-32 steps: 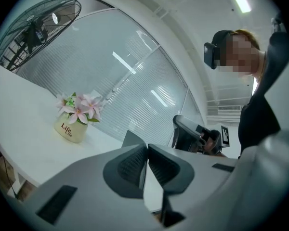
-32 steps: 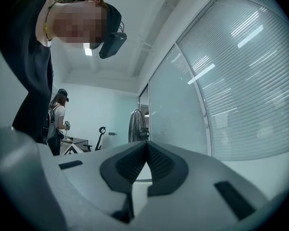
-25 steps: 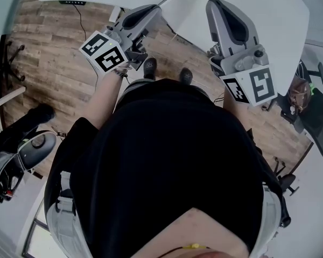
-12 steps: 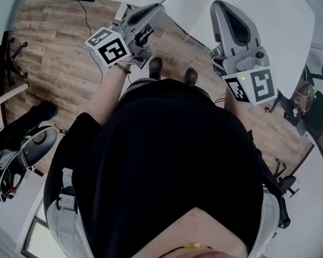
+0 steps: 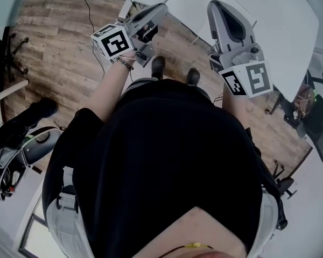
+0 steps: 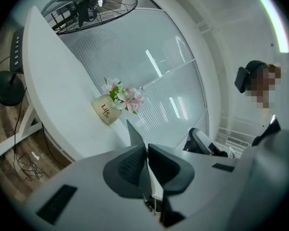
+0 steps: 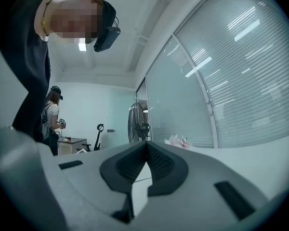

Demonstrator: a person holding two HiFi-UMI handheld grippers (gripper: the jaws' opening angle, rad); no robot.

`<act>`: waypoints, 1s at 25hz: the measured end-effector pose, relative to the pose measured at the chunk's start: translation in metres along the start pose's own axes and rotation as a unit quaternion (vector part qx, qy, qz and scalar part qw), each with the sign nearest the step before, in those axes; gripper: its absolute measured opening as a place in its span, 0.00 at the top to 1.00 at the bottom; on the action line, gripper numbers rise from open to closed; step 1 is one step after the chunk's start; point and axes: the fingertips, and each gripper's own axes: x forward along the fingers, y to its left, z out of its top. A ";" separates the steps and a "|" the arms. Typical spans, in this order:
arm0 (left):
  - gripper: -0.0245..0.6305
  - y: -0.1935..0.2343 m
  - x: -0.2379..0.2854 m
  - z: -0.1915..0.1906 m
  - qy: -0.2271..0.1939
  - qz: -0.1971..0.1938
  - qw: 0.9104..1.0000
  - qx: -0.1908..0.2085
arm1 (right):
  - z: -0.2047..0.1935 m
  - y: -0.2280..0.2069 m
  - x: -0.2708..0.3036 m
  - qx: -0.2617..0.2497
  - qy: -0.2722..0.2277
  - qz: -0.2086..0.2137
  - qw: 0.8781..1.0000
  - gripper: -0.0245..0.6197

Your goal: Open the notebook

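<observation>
No notebook shows in any view. In the head view, my left gripper (image 5: 160, 8) and right gripper (image 5: 216, 5) are held out level in front of the person's body, over the near edge of a white table (image 5: 280, 20). In the left gripper view the left gripper (image 6: 146, 150) is shut, its dark pads together with nothing between them. The right gripper (image 7: 146, 146) is also shut and empty, its pad tips touching. Both point across the white table top (image 6: 53, 81).
A cream flower pot (image 6: 107, 110) with pink flowers stands on the table by the glass wall. A large standing fan (image 6: 89, 6) is behind the table's far end. Wooden floor (image 5: 59, 52) lies below, with cables and black gear (image 5: 16, 144) at the left. Another person (image 7: 52, 119) stands far off.
Both grippers have shifted slightly towards the table. The left gripper has rolled, so its marker cube shows a different face. Both jaws stay shut.
</observation>
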 end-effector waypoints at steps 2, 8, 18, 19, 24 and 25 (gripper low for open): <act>0.91 0.004 -0.002 -0.001 0.001 -0.002 1.000 -0.012 | -0.005 0.001 0.004 0.002 0.005 0.000 1.000 0.95; 0.91 0.016 -0.004 -0.011 0.006 0.002 0.999 -0.042 | -0.016 0.004 0.011 0.009 0.013 0.002 1.000 0.95; 0.91 0.033 -0.006 -0.025 0.024 0.003 0.997 -0.076 | -0.022 0.005 0.014 0.025 0.010 -0.010 1.000 0.95; 0.91 0.035 -0.007 -0.026 0.025 0.004 0.997 -0.079 | -0.022 0.005 0.014 0.025 0.010 -0.011 1.000 0.95; 0.91 0.044 -0.006 -0.032 0.032 0.008 0.995 -0.093 | -0.024 0.003 0.014 0.025 0.011 -0.017 0.999 0.95; 0.91 0.045 -0.005 -0.034 0.034 0.009 0.995 -0.095 | -0.025 0.002 0.014 0.026 0.011 -0.018 0.999 0.95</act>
